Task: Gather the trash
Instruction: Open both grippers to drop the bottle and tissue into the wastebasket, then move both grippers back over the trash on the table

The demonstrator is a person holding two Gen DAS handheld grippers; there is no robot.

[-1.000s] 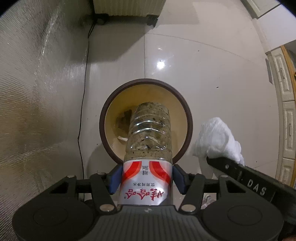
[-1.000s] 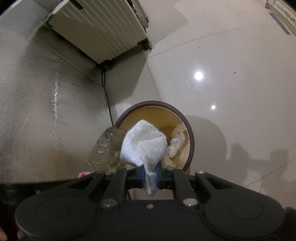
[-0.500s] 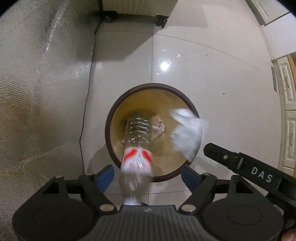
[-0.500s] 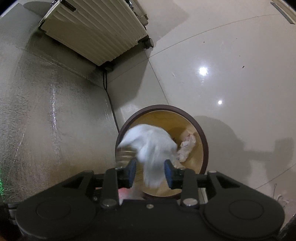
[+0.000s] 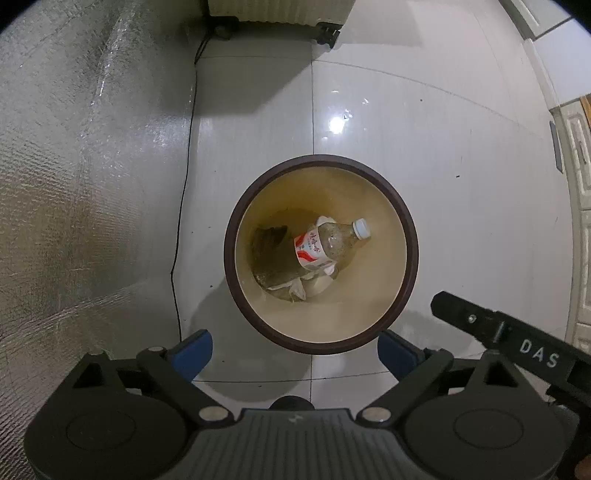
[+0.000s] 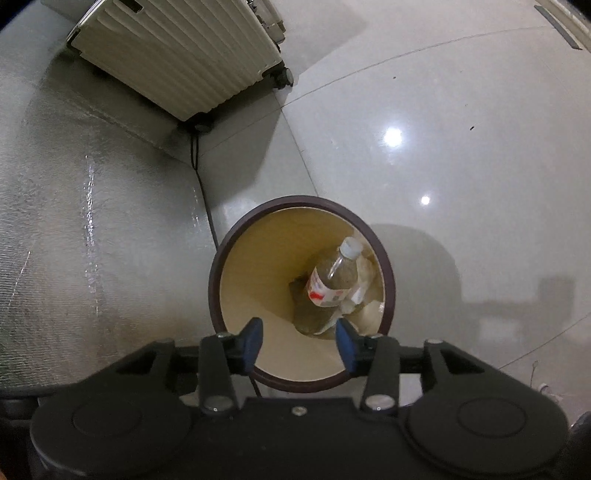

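Note:
A round bin with a dark brown rim and a tan inside stands on the floor below both grippers. A clear plastic bottle with a red and white label lies at its bottom, on crumpled white tissue. My left gripper hangs above the bin's near edge, its jaws opening wide with nothing between them. My right gripper is over the bin too, jaws opening and empty. Part of the right gripper shows in the left wrist view.
A silver foil-covered wall runs along the left. A cream ribbed heater on wheels stands at the back, with a black cable trailing along the floor. Glossy pale tiles spread to the right, towards white cabinet doors.
Both grippers opened. The bottle dropped from the left gripper and the tissue from the right gripper; both now lie inside the bin.

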